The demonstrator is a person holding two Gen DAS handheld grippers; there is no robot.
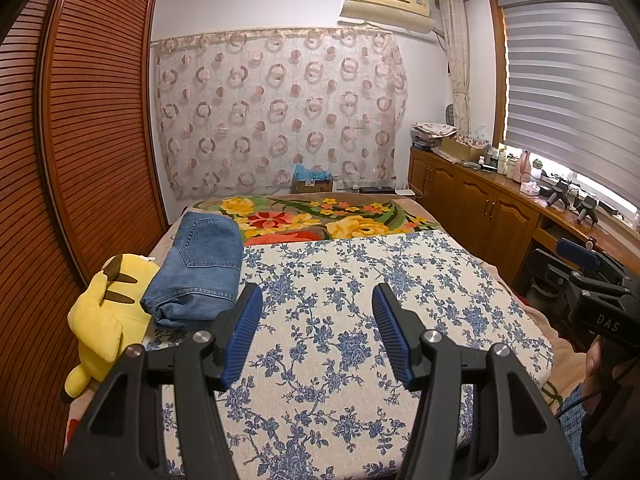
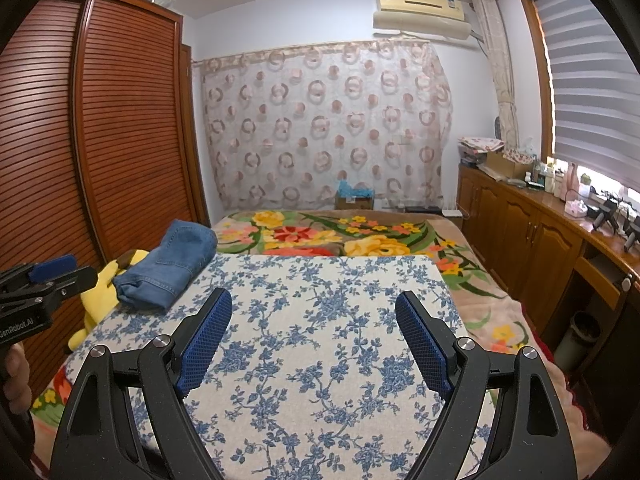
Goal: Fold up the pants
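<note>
Folded blue jeans (image 1: 200, 268) lie at the far left edge of the blue-flowered board (image 1: 360, 320), partly on the bed beside it. They also show in the right wrist view (image 2: 168, 268) at the board's (image 2: 320, 340) far left corner. My left gripper (image 1: 318, 308) is open and empty, held above the board to the right of the jeans. My right gripper (image 2: 314, 312) is open and empty above the board's middle. Each gripper shows at the edge of the other's view: the right one (image 1: 588, 276), the left one (image 2: 56, 276).
A yellow plush toy (image 1: 104, 312) lies left of the jeans, against the wooden wardrobe (image 1: 80, 140). A floral blanket (image 1: 320, 220) covers the bed behind the board. A wooden cabinet (image 1: 480, 200) with clutter runs along the right under the window.
</note>
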